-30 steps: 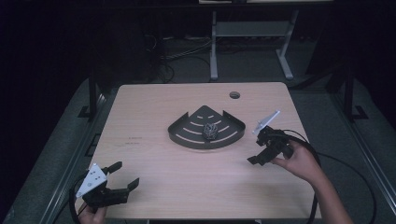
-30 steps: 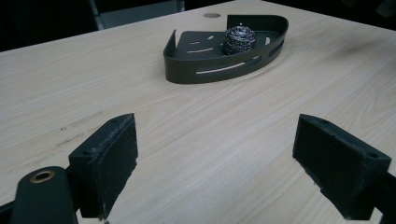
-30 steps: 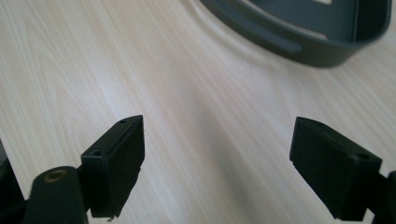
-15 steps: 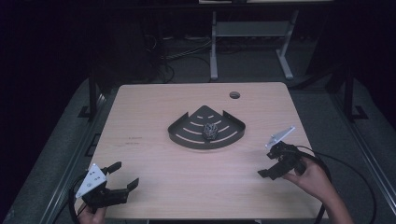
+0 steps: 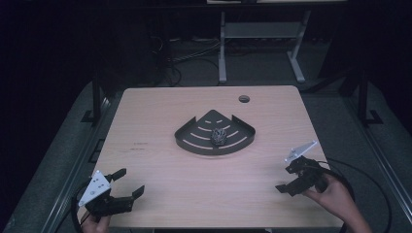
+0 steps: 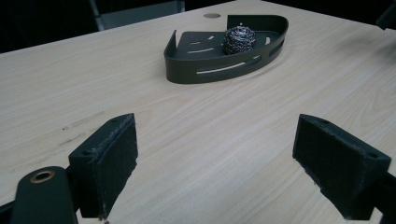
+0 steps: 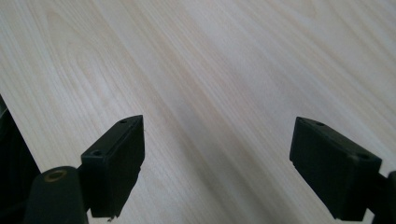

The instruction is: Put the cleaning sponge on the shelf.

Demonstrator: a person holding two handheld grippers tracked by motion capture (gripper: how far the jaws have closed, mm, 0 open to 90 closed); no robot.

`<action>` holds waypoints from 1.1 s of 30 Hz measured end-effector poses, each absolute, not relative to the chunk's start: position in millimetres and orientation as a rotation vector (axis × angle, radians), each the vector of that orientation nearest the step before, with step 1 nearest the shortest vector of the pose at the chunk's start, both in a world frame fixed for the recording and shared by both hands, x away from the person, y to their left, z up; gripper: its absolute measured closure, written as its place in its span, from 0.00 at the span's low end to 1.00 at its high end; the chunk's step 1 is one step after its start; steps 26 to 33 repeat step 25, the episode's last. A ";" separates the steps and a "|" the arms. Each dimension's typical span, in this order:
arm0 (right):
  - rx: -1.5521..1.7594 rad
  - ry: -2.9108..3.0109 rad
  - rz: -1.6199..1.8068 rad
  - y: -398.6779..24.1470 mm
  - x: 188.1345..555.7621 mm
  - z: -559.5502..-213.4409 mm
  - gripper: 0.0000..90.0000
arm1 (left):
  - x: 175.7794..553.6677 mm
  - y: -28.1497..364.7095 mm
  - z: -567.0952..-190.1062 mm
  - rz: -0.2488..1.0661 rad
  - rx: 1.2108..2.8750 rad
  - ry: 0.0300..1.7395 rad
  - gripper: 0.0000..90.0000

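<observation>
A dark fan-shaped metal rack (image 5: 194, 141) (image 6: 187, 70) with slots lies in the middle of the wooden table (image 5: 160, 111). A steel-wool scourer (image 5: 218, 136) (image 6: 239, 39) sits inside it. My left gripper (image 5: 129, 180) (image 6: 215, 158) rests at the table's near left corner, open, its jaws pointing toward the rack with nothing between them. Low over the near right part of the table, a hand holds my right gripper (image 5: 287, 177) (image 7: 217, 163), open, with just bare wood between the jaws.
A round cable hole (image 5: 244, 99) lies near the table's far edge. Behind the table stand a white metal stand (image 5: 257, 29) and loose cables on the dark floor. Cables trail from both grippers off the near edge.
My right gripper has drawn away from the rack toward the table's near right corner and sunk lower, jaws still open. The left gripper, rack and scourer have not moved.
</observation>
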State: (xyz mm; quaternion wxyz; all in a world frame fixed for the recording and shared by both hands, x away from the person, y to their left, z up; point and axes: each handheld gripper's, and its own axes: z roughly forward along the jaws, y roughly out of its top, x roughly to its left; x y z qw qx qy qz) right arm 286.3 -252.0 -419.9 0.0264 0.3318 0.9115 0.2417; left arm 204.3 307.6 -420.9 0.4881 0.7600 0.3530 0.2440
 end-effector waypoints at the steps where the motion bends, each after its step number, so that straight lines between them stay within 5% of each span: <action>1: 1.024 2.817 0.748 -252.7 285.7 -421.2 0.19 | 204.3 307.5 -420.9 0.595 1.849 0.859 0.15; 33: 1.057 2.802 0.778 -258.9 270.5 -435.0 0.19 | 205.4 307.8 -421.0 0.597 1.851 0.862 0.15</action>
